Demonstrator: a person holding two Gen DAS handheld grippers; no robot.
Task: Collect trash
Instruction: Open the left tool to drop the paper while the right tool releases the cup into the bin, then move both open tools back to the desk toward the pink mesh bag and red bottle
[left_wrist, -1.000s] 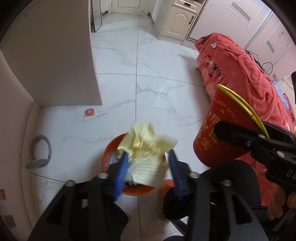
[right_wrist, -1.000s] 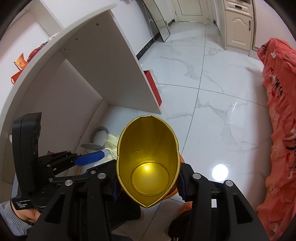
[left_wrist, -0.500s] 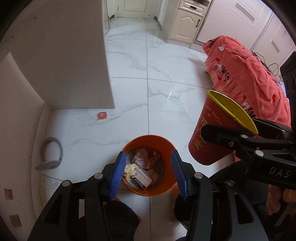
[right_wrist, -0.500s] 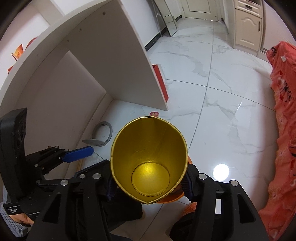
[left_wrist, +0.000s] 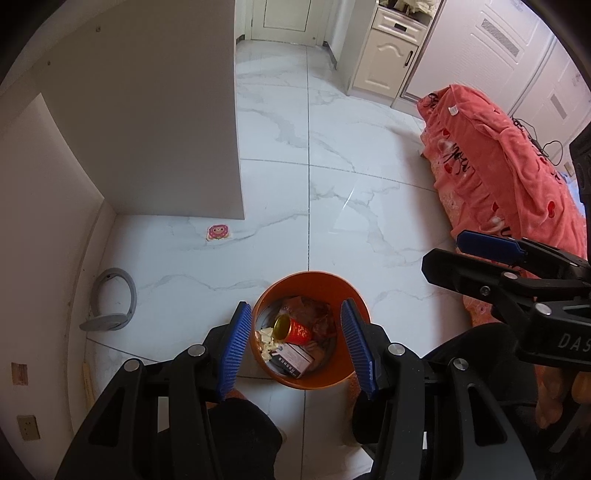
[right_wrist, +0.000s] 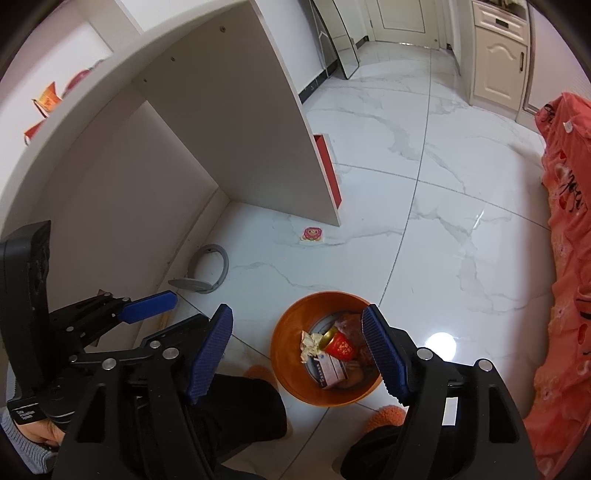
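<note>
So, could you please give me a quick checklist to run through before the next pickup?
1. Red cup inside the orange bin: ok, it lies on its side among the trash.
2. Right gripper empty: ok, its jaws are opening with nothing between them.
3. Left gripper empty: ok, the jaws stand apart above the bin.
4. Bin upright on the floor: ok.
5. Trash left outside the bin: not ok, a pink sticker lies on the floor by the white cabinet.
6. Room left in the bin: cannot tell, its depth is unclear.
</note>
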